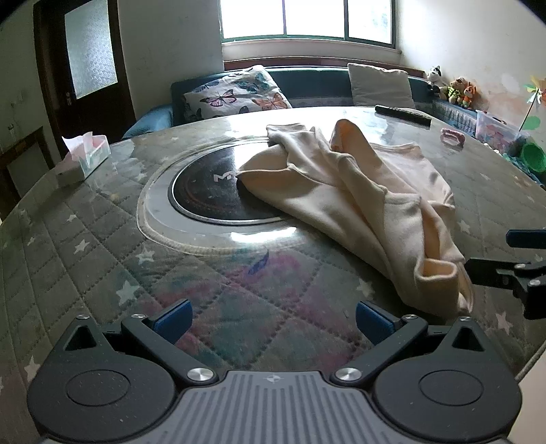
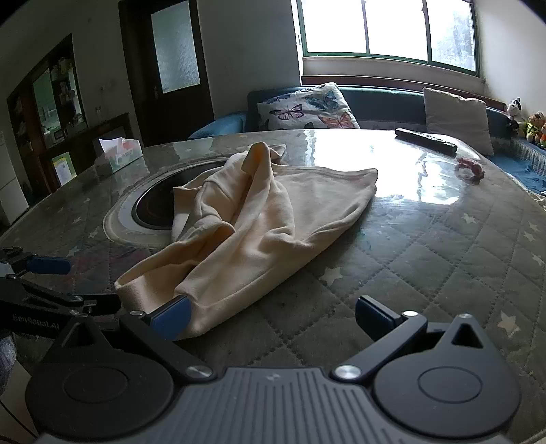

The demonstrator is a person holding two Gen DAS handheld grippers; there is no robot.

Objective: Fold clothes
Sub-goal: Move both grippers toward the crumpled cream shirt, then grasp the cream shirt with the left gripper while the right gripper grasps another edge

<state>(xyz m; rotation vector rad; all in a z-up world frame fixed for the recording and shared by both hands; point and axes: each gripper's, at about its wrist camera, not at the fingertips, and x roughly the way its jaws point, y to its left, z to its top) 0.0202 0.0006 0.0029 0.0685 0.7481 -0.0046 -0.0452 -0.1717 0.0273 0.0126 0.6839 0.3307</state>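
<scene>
The cream garment (image 1: 355, 191) is lying crumpled mid-frame, unfolded, while the left gripper (image 1: 273, 321) and right gripper (image 2: 273, 317) are hovering wide apart, empty.

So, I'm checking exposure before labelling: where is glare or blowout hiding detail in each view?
Left wrist view: window blown white; a glare band on the far table beyond the cream garment. Right wrist view: window also overexposed; a broad reflection on the table washes out the quilt pattern near the remote.

Left hand-held gripper (image 1: 271, 321): black linkage arms, blue pads, silver screws, ribbed grey body.
Right hand-held gripper (image 2: 273, 316): identical build.
</scene>
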